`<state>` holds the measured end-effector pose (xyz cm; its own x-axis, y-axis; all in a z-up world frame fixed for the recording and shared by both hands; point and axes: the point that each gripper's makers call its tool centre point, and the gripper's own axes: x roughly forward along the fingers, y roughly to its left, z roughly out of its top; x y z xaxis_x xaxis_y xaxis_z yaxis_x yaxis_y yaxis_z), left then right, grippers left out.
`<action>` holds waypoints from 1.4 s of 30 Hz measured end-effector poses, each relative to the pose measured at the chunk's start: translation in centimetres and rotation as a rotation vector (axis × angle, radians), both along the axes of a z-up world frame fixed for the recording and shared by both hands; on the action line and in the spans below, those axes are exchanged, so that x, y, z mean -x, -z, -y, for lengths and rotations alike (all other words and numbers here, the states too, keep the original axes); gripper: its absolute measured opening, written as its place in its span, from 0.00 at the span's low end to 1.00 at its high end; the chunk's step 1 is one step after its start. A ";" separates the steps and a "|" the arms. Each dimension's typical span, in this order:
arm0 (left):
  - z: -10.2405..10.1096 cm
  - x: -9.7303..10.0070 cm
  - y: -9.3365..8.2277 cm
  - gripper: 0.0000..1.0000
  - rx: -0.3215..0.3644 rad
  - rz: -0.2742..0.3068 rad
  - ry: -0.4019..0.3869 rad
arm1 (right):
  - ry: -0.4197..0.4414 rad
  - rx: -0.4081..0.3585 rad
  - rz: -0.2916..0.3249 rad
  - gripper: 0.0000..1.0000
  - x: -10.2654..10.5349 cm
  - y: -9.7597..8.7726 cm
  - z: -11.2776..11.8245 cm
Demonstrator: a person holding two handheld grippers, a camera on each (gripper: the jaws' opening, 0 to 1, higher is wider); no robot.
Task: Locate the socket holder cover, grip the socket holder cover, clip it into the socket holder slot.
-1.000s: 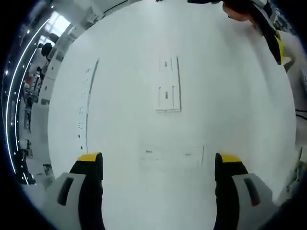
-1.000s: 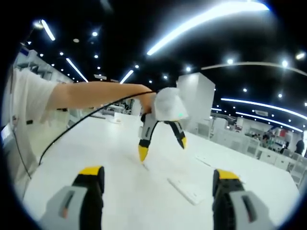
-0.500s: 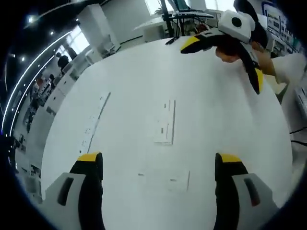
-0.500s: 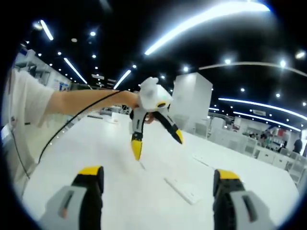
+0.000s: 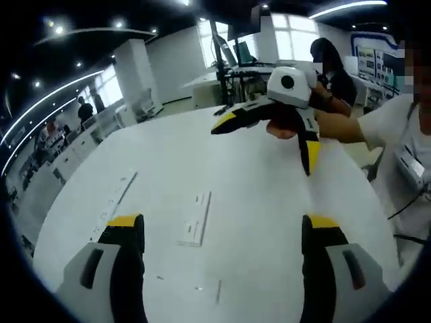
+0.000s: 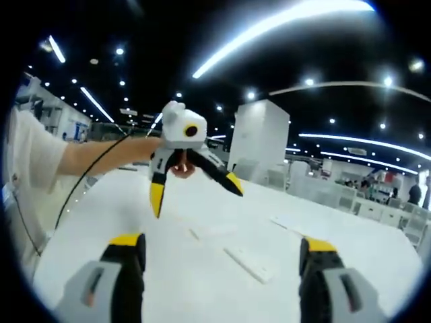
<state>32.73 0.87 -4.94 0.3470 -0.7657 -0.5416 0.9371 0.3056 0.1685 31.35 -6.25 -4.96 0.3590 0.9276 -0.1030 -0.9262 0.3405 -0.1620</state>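
Both my tools are up off the white tabletop (image 5: 269,202) with jaws spread wide and nothing between them. My left tool (image 5: 222,232) looks down and forward at the flat white socket holder piece (image 5: 194,219), which lies on the tabletop ahead of it and a little toward its left jaw, long axis running away from me and leaning slightly right. A longer white strip (image 5: 114,202) lies farther left, well apart from it, on much the same heading. Two faint flat pieces near the left tool's base are too pale to identify.

From my right tool (image 6: 222,249) the same piece (image 6: 248,263) sits ahead between the jaws, lying slantwise across the view.

I judge the left tool nearer: it is lower and more squarely over the piece, so reaching forward and down with the jaws across its narrow width looks the natural approach.
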 end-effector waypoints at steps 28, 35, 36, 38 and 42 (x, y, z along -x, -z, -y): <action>1.0 4.6 -5.3 0.95 0.497 0.148 -0.132 | 0.064 -0.091 -0.056 0.95 -0.3 -1.4 0.7; 0.1 5.0 -5.5 0.95 0.571 0.137 -0.180 | 0.064 -0.096 -0.053 0.95 0.0 -1.6 0.6; -0.2 5.0 -5.6 0.95 0.581 0.142 -0.197 | 0.065 -0.098 -0.053 0.95 0.0 -1.6 0.6; -0.4 5.3 -5.9 0.92 0.619 0.147 -0.211 | 0.063 -0.101 -0.051 0.95 0.2 -1.7 0.6; -0.8 6.0 -6.2 0.93 0.631 0.172 -0.221 | 0.063 -0.108 -0.049 0.95 -0.8 -2.2 0.9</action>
<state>26.70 1.63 1.24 0.5722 -0.8179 0.0612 0.8176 0.5747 0.0358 32.18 -7.13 -2.76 0.4135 0.9102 -0.0223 -0.9085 0.4108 -0.0762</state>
